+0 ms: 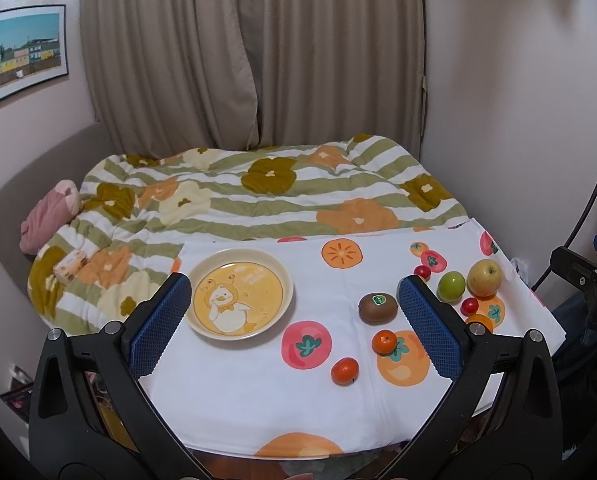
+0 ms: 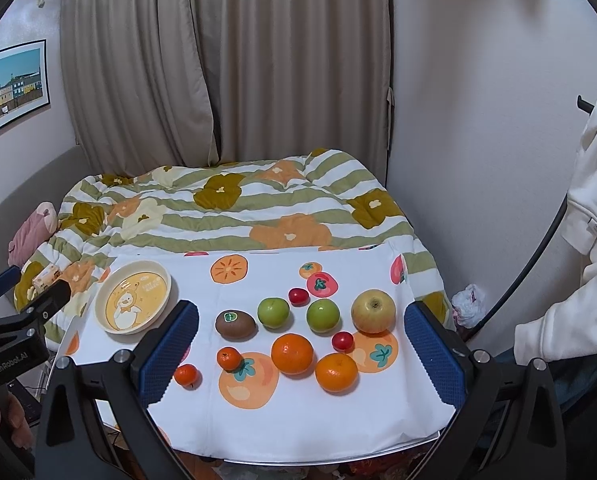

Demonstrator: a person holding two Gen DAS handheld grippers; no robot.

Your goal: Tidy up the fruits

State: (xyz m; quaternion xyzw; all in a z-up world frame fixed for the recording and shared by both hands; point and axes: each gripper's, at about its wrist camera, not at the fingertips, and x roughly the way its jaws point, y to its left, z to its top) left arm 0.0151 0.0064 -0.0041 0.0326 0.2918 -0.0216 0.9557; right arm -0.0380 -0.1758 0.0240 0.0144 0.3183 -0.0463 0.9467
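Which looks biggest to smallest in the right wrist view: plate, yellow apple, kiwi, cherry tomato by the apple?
1. plate
2. yellow apple
3. kiwi, close behind the apple, so that order is unsure
4. cherry tomato, clearly smallest

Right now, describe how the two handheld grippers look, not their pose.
Both match: the left gripper and right gripper have black plastic frames with silver bolts, and each finger carries a blue, finely ribbed pad. The right wrist view shows white "GenRobot.AI" lettering on the left gripper's black body, plus a white sleeve.
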